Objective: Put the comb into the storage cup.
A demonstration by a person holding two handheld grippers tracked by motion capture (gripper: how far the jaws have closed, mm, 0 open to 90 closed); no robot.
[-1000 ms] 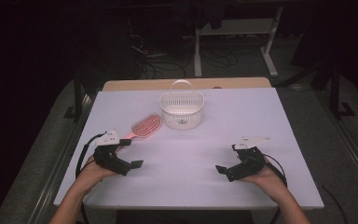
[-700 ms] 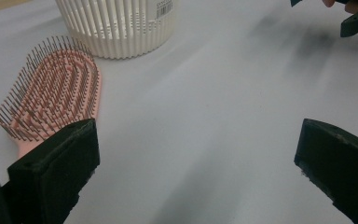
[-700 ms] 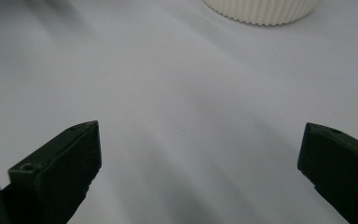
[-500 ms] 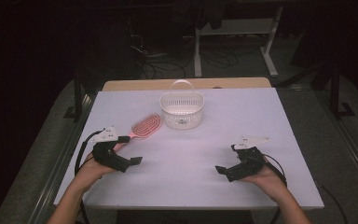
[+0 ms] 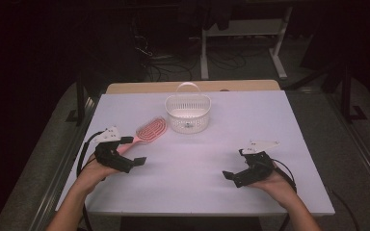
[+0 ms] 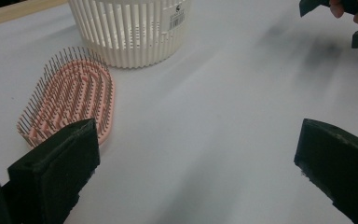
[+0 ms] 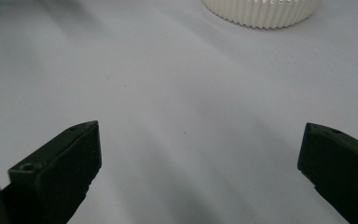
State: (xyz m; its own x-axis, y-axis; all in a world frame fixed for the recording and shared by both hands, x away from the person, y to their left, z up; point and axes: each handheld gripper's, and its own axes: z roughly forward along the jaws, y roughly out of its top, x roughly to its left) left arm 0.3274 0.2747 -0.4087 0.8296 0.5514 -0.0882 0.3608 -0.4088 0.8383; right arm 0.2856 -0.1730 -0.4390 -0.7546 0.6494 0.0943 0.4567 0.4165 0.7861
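Note:
A pink hairbrush (image 5: 150,131) lies bristles up on the white table, just left of a white slatted basket (image 5: 188,113) with a handle. My left gripper (image 5: 134,150) is open and empty. It hovers near the brush's handle end, with one jaw close to it. In the left gripper view the brush (image 6: 72,100) lies beside the left jaw and the basket (image 6: 130,28) stands behind it. My right gripper (image 5: 234,164) is open and empty at the front right, over bare table. The right gripper view has the basket's base (image 7: 261,9) far ahead.
The white tabletop (image 5: 270,120) has a wooden strip (image 5: 125,88) along its far edge. Dark floor, cables and a white stand's legs (image 5: 279,62) lie beyond it. The other hand's gripper (image 6: 349,18) appears at the top right of the left gripper view.
My left gripper has moved forward and slightly right, closer to the hairbrush. The right gripper has stayed where it was.

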